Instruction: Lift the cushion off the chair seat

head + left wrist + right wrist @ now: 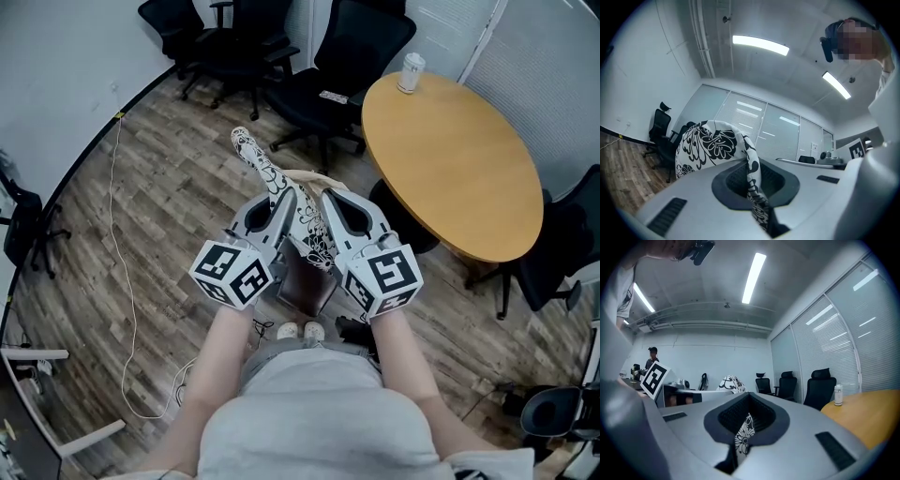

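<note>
The cushion [279, 184], white with a black floral print, hangs in the air in front of me, held up at two spots. My left gripper [284, 208] is shut on its near left edge, and in the left gripper view the fabric [711, 146] runs down between the closed jaws of the left gripper [756, 191]. My right gripper [327, 206] is shut on the near right edge; printed cloth [742, 438] shows pinched in the right gripper [745, 425]. Below them, part of the brown chair seat [302, 282] shows, mostly hidden by the grippers.
A round wooden table [452, 161] with a white can [411, 72] stands to the right. Black office chairs [330, 82] line the far side, and another black chair [555, 251] sits at the right. A thin cable [123, 281] trails over the wood floor at the left.
</note>
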Demonstrator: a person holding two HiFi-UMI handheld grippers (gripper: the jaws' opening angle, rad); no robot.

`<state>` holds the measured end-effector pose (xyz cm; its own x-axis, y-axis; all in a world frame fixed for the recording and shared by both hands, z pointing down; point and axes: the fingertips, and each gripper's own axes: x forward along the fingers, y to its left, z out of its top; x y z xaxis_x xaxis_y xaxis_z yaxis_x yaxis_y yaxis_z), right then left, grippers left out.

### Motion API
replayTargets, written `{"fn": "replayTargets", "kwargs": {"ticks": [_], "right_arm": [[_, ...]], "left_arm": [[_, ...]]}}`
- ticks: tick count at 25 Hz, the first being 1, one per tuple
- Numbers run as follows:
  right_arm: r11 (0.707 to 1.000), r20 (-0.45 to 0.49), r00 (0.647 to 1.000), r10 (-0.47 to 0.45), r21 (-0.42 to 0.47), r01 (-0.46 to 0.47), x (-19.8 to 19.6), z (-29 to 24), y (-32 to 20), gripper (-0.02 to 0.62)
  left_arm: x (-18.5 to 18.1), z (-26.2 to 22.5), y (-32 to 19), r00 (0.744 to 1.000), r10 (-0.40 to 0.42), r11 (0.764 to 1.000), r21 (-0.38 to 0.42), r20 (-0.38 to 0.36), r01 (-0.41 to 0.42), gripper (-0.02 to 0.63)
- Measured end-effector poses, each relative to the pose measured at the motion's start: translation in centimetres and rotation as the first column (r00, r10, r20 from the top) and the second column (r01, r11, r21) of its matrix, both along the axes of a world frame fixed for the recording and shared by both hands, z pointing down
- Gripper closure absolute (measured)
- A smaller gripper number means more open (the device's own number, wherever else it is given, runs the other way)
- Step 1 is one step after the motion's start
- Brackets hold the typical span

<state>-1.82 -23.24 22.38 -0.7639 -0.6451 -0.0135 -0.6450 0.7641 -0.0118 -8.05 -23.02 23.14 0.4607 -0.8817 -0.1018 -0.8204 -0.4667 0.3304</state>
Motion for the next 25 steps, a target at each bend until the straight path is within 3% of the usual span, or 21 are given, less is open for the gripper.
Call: {"fn": "replayTargets", "kwargs": {"ticks": [25], "right_arm": [[0.999,0.001,1.0,0.016,0.035,-0.016,0.0,-1.5,2.4,0.571]], "left_arm": [[-0.5,-2.9,1.3,0.989,-0.144,0.984,0.105,0.016,0.141,0.589]]}}
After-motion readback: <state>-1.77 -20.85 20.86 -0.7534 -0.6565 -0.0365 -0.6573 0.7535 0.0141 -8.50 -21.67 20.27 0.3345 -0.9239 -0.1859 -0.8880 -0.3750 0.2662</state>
